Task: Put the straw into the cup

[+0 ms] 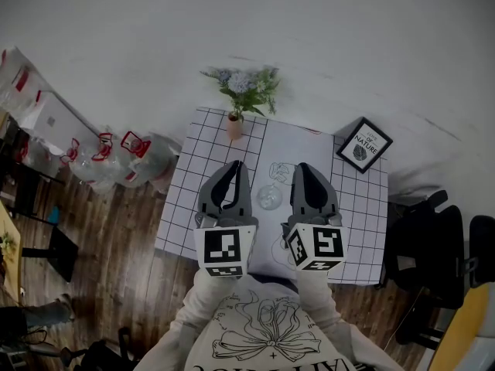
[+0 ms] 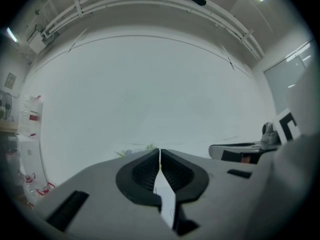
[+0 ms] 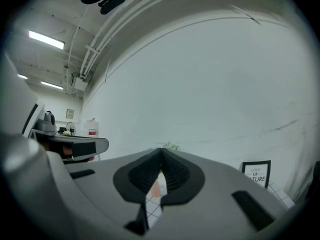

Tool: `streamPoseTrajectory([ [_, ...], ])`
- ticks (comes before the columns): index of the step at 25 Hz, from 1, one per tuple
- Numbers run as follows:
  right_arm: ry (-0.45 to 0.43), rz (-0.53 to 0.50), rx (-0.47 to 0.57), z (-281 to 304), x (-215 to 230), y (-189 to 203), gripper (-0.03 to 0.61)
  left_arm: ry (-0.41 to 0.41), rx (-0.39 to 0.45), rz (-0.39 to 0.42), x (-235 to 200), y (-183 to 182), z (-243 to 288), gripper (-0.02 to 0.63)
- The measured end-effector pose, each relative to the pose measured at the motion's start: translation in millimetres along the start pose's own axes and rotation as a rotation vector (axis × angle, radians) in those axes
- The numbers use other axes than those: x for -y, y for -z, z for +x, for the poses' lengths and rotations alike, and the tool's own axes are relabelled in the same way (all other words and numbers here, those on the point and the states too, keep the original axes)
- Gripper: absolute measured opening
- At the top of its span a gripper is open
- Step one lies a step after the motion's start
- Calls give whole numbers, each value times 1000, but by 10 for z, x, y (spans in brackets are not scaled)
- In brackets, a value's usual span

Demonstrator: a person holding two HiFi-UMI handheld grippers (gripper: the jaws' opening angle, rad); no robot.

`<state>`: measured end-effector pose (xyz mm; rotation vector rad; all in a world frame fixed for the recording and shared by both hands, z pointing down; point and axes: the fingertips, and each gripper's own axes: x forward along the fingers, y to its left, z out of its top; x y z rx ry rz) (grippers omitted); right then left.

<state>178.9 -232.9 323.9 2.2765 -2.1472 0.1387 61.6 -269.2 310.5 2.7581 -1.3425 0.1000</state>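
Note:
A clear glass cup [image 1: 269, 198] stands on the grid-patterned tablecloth [image 1: 203, 168], between my two grippers. In the head view the left gripper [image 1: 239, 165] is just left of the cup and the right gripper [image 1: 299, 168] just right of it, both held above the table. Both are shut with nothing between the jaws, as the left gripper view [image 2: 160, 151] and the right gripper view [image 3: 161, 150] show, and both point at the white wall. I cannot make out a straw in any view.
A small vase of flowers [image 1: 236, 124] stands at the table's far edge, and a framed picture [image 1: 363, 144] [image 3: 256, 174] at its far right corner. Plastic bags [image 1: 116, 159] lie on the wooden floor to the left. A black chair [image 1: 433, 246] is on the right.

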Motion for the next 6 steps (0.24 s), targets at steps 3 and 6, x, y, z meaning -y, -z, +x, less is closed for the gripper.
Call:
streamPoseTrajectory([
  [3, -1, -5, 2, 2, -1, -8, 3, 1, -1, 1, 1, 3, -2, 12],
  [6, 0, -9, 2, -1, 12, -11, 3, 2, -1, 4, 15, -2, 0, 12],
])
